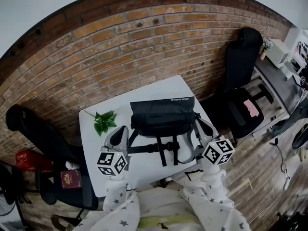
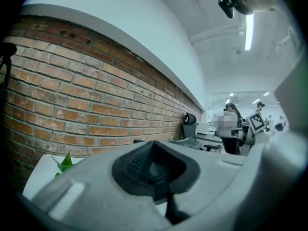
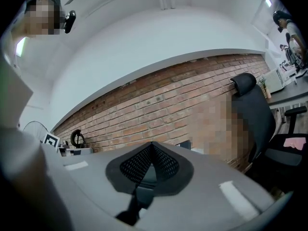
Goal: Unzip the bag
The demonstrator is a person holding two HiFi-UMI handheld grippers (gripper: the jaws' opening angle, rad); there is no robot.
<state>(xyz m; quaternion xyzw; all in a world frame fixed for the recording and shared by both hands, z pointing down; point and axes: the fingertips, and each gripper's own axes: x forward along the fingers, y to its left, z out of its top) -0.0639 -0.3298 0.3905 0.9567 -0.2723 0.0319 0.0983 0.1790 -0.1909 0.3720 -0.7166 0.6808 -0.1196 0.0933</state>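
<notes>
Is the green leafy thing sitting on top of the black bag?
No, the green sprig lies on the white table beside the black bag, apart from it.

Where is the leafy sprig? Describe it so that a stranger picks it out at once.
Find the brick wall, then the white table in front of it. On the table's left part, left of the black bag, lies a small sprig of leaves. It is the only green thing on the table and lies clear of the bag.
</notes>
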